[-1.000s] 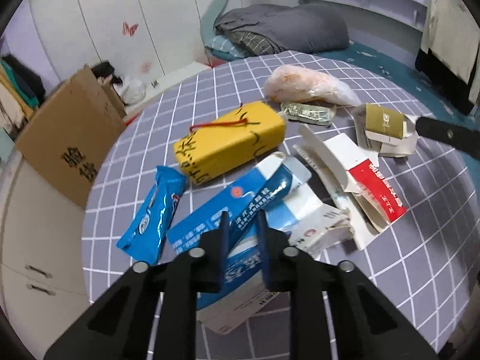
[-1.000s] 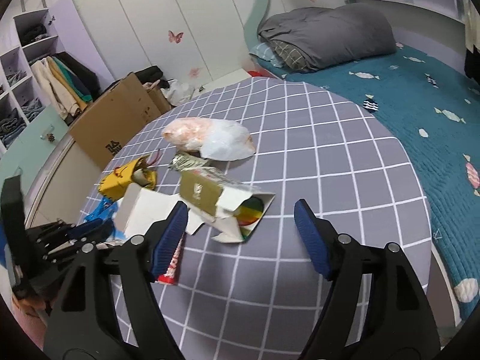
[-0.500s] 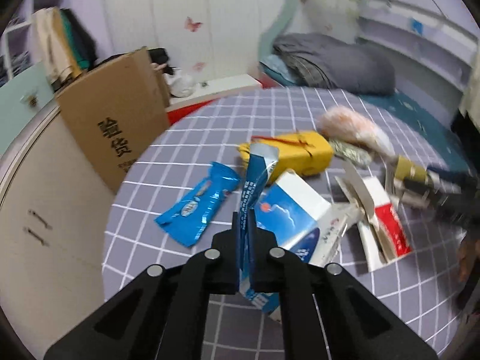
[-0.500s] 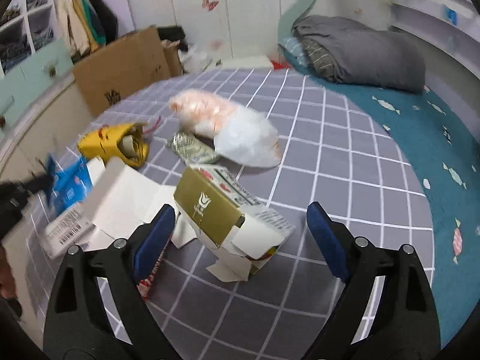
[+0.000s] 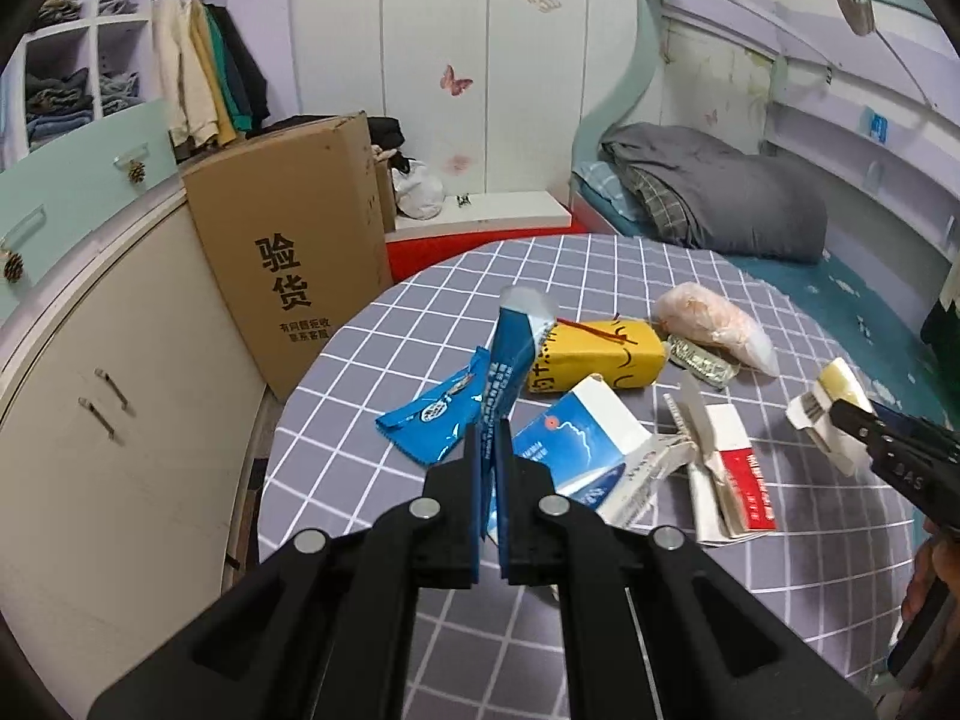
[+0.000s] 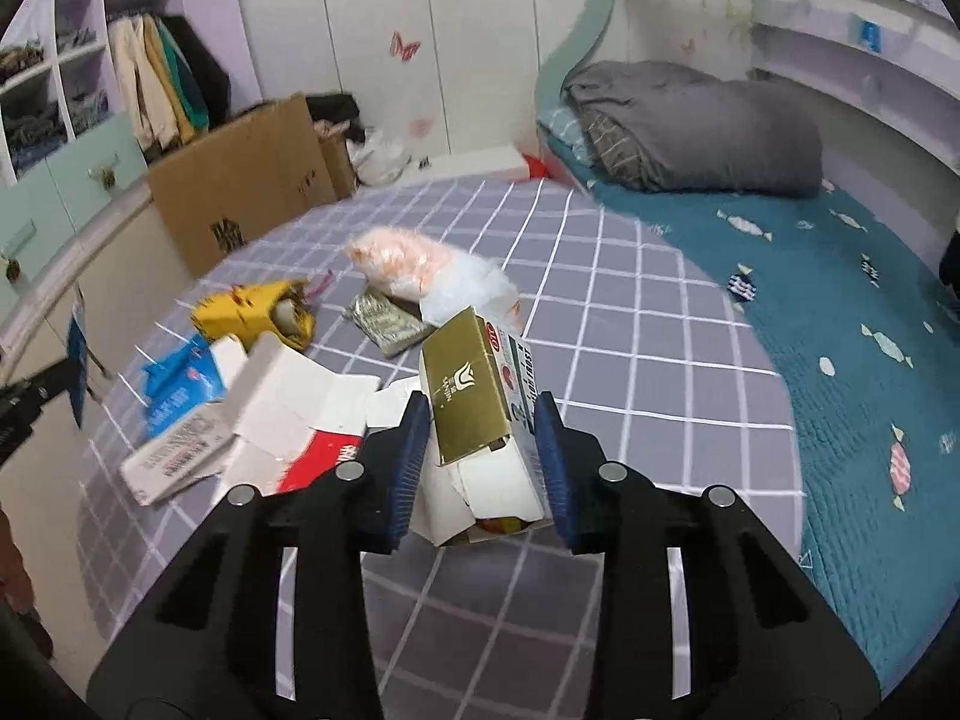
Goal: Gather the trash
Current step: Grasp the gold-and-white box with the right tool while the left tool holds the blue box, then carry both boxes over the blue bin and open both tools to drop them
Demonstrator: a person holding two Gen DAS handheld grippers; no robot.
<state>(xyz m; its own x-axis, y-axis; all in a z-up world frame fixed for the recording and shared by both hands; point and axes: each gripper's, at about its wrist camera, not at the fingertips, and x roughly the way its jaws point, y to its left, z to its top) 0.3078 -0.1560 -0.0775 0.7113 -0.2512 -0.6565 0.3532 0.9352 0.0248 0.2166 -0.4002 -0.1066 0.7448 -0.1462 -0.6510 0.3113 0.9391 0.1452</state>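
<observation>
My left gripper [image 5: 491, 438] is shut on a long blue wrapper [image 5: 510, 360], which stands up from the pads, lifted above the round table [image 5: 600, 264]. In the right wrist view the same wrapper [image 6: 75, 354] hangs at the far left. My right gripper [image 6: 482, 405] is closing on a gold and white box [image 6: 468, 384], and both blue pads touch its sides. The box [image 5: 831, 402] also shows at the right edge of the left wrist view. Loose on the cloth lie a yellow carton [image 5: 600, 354], a blue packet [image 5: 432, 414], a blue-white box [image 5: 576, 444] and a red-white flattened box [image 5: 732, 474].
A plastic bag with pink contents [image 5: 708, 318] and a foil packet [image 5: 702, 360] lie further back on the table. A tall cardboard box [image 5: 288, 264] stands on the floor to the left, next to a cabinet [image 5: 90, 420]. A bed with a grey duvet [image 6: 690, 126] borders the far right side.
My left gripper has shut on the blue wrapper and raised it off the blue-white box. My right gripper's wide-open jaws have come in around the gold box and closed onto it.
</observation>
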